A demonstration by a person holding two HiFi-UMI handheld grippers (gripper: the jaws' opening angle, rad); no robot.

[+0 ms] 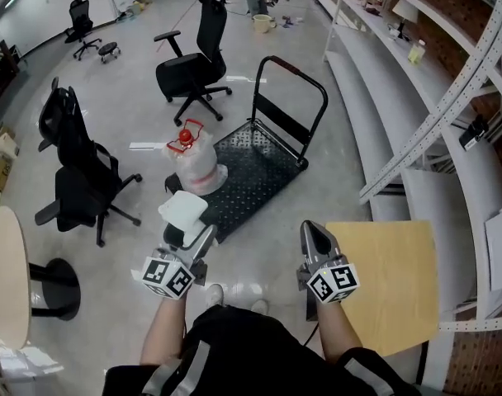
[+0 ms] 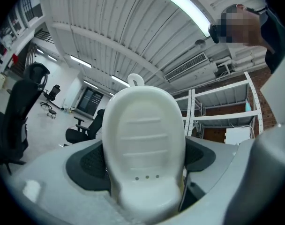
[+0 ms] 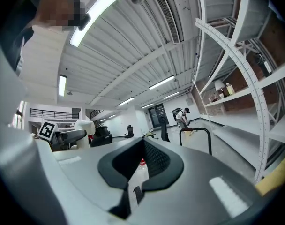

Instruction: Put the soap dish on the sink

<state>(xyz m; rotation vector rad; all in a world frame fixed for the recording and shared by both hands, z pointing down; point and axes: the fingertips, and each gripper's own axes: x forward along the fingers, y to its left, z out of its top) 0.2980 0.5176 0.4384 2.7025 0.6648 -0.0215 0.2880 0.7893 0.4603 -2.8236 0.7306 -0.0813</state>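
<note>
Clamping the white soap dish (image 1: 183, 209) between wide-spread jaws, the left tool (image 1: 191, 236) held it over the floor (platform cart (image 1: 259, 167) just ahead); the right tool (image 1: 315, 231) was closed, empty.

soap dish (image 1: 183, 209) between left gripper (image 1: 195, 226) fingers | right gripper (image 1: 314, 229) to its right, by tabletop (image 1: 400, 279) edge | cart (image 1: 259, 172) on floor ahead, bagged jug (image 1: 195, 162) on it | office chairs (image 1: 78, 172) left of cart | shelving (image 1: 416, 97) along the right
</note>
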